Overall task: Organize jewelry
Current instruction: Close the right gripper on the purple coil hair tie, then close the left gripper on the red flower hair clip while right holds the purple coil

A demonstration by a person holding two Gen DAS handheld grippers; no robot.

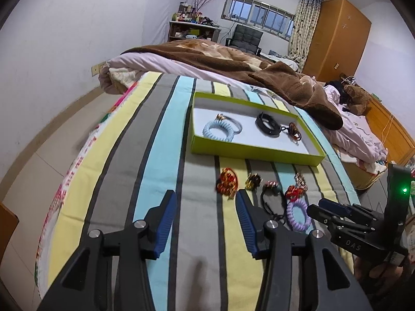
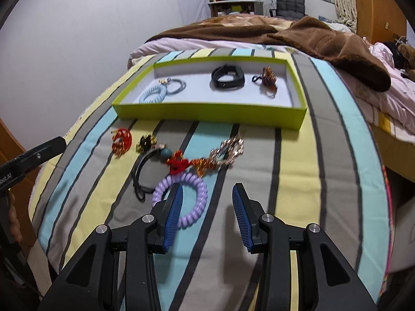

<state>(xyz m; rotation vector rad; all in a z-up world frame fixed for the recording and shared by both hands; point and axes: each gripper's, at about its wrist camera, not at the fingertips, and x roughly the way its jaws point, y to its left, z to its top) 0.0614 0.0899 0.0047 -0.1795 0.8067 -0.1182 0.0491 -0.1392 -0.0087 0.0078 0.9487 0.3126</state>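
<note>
Striped bedding (image 1: 202, 233) carries a green tray (image 1: 249, 153); short of it, the left gripper (image 1: 205, 207) hovers level, spread wide, empty. Right wrist: right gripper (image 2: 207, 199), gaping, empty, straddles a purple coil (image 2: 193, 202) before the tray (image 2: 207, 115).

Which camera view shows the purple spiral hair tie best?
The right wrist view: the purple spiral hair tie lies large and close, just ahead of the open right gripper. In the left wrist view it is small, low right, partly hidden by the gripper hardware.
</note>
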